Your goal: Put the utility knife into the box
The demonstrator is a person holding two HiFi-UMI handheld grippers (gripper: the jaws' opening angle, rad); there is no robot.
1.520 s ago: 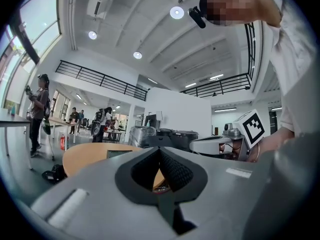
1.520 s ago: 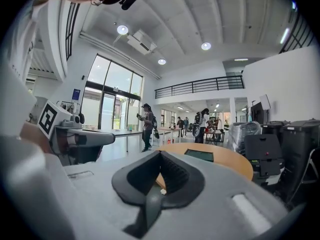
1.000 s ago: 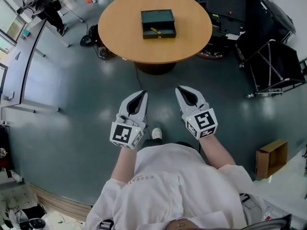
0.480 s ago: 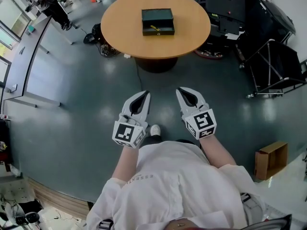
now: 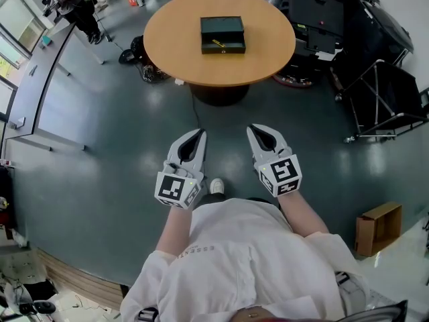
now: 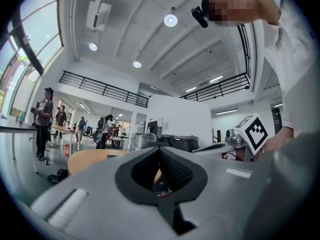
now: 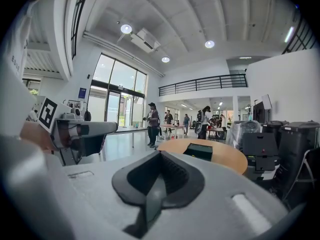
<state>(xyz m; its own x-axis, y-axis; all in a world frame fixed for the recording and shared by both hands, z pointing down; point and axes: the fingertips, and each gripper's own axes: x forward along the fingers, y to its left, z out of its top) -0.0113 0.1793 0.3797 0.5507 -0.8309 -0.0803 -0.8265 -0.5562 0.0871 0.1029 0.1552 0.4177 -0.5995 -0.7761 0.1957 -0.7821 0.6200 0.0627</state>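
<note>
A dark green box [image 5: 223,34] stands open on the round wooden table [image 5: 181,39], far ahead of me. A small yellow object [image 5: 217,43], apparently the utility knife, lies inside the box. My left gripper [image 5: 199,133] and right gripper [image 5: 253,130] hang side by side above the grey floor, close to my body and well short of the table. Both are shut with nothing between the jaws. The right gripper view shows the box [image 7: 198,151] on the table [image 7: 225,159] beyond the closed jaw tips.
A person [image 5: 74,5] stands at the far left near a long counter. Black cases [image 5: 315,12] and a black folding cart [image 5: 382,99] crowd the right side. A cardboard box [image 5: 377,227] sits on the floor at the right. Grey floor lies between me and the table.
The view has shifted slightly, so the table sits a touch further right. Both grippers stay shut and in nearly the same place in front of my body.
</note>
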